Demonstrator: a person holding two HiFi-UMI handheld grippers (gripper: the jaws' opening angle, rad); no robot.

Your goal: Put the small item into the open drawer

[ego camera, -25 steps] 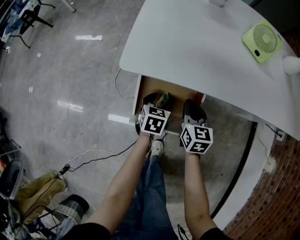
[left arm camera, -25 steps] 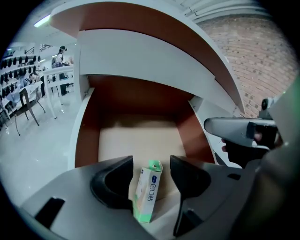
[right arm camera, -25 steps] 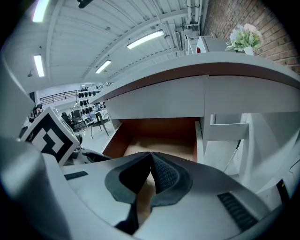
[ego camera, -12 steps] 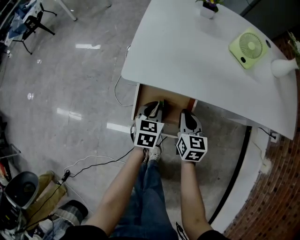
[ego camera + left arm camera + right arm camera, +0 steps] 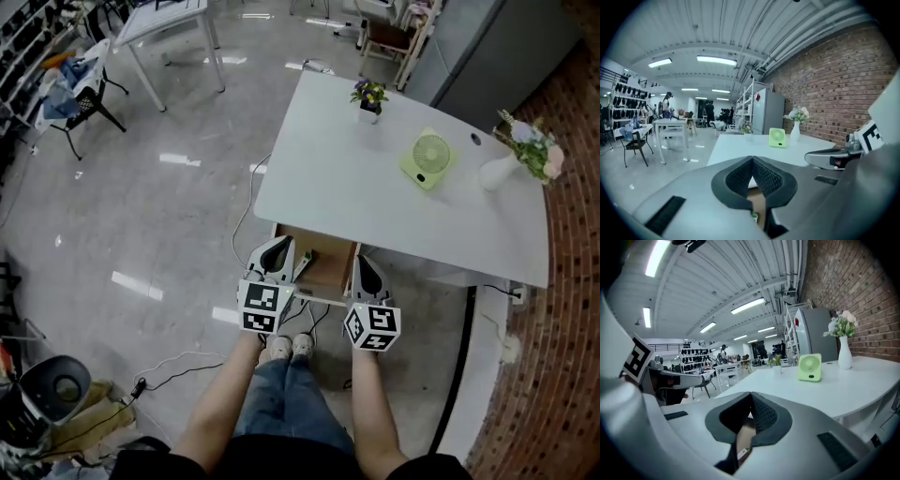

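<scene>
Over the open drawer (image 5: 330, 270) beneath the desk (image 5: 375, 187), your left claw (image 5: 278, 249) and right claw (image 5: 364, 274) are both pressed together, empty; the small green item (image 5: 307, 255) lies inside that drawer.

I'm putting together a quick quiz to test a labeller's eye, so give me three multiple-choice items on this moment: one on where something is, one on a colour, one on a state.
1. Where does the fan stand on the table?
A. between the potted plant and the vase
B. at the near edge, by the person
C. to the left of the potted plant

2. What colour is the fan?
A. red
B. light green
C. black

3. How is the drawer under the table?
A. pulled open
B. pushed shut
C. taken out and lying on the floor

Answers:
1 A: the head view shows the plant on one side of it and the vase on the other.
2 B: it looks light green in all three views.
3 A: its wooden inside shows past the table's near edge.
</scene>
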